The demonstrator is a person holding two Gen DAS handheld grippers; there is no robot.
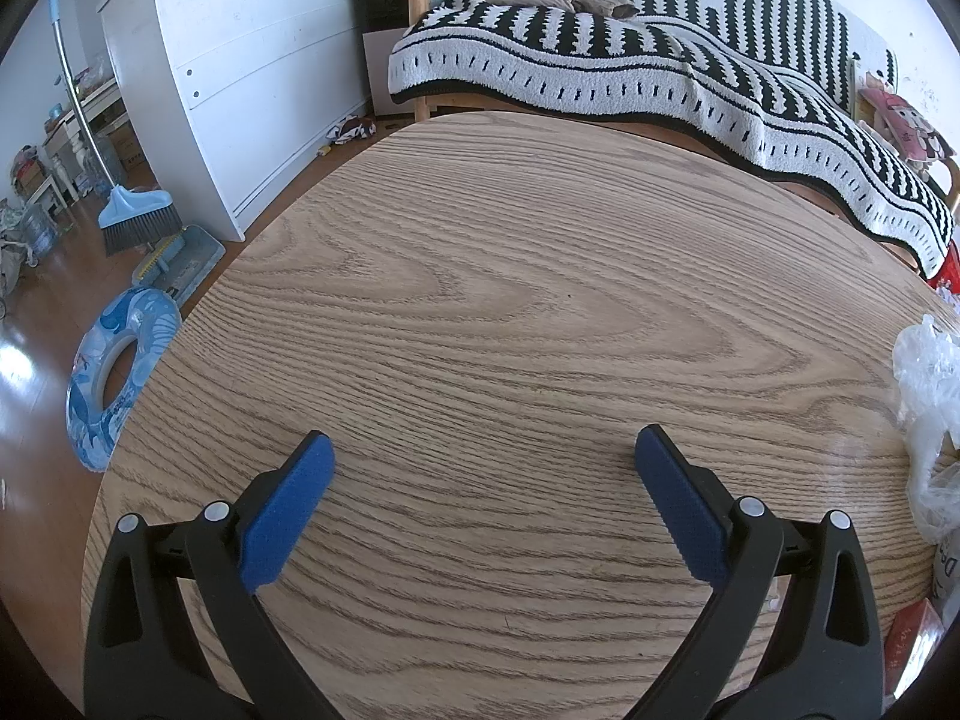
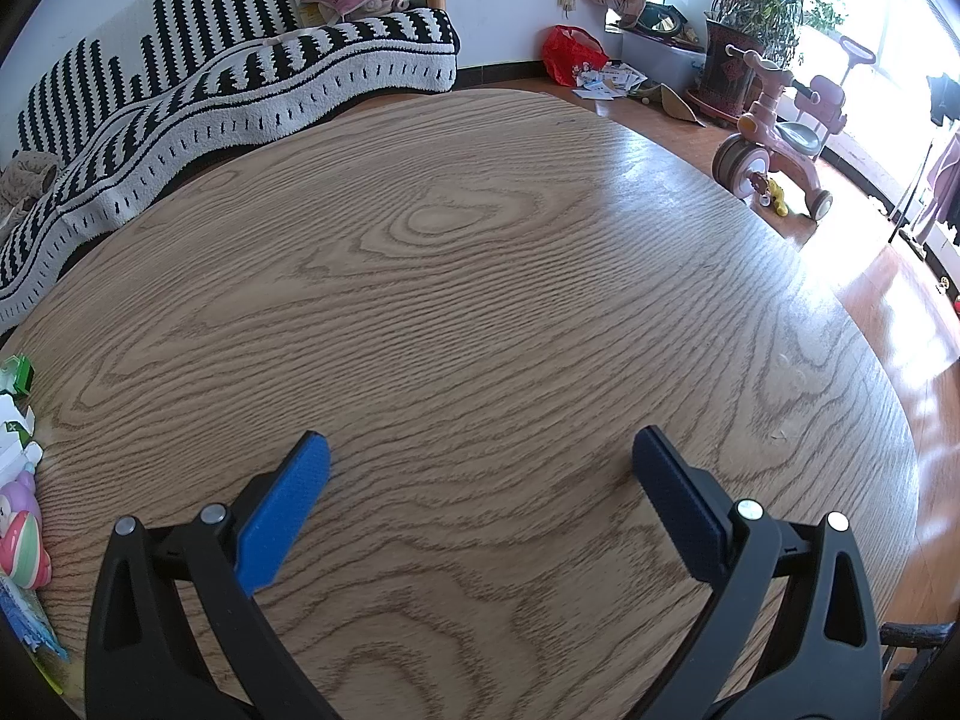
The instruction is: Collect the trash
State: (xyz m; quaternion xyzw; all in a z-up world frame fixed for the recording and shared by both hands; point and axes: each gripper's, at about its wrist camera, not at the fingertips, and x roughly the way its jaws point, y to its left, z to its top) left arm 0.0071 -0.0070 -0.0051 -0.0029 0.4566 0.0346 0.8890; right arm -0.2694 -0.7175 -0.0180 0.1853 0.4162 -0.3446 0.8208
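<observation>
My left gripper [image 1: 483,450] stands open above the wood-grain table [image 1: 510,276], nothing between its blue pads. A crumpled clear plastic bag [image 1: 930,414] lies at the table's right edge in the left wrist view, with a red box [image 1: 909,642] below it. My right gripper [image 2: 480,450] is open too, over bare table [image 2: 480,252]. In the right wrist view, trash sits at the far left edge: a green and white carton [image 2: 15,378], white packaging [image 2: 15,450], a pink and pastel toy-like item [image 2: 21,534] and a blue wrapper [image 2: 30,630]. Both grippers are well apart from these.
A sofa with a black-and-white blanket [image 1: 690,72] runs behind the table. On the floor to the left are a white cabinet [image 1: 240,60], a blue broom [image 1: 135,213] and a swim ring [image 1: 114,372]. To the right are a pink tricycle [image 2: 780,132], a potted plant [image 2: 735,60] and a red bag [image 2: 570,51].
</observation>
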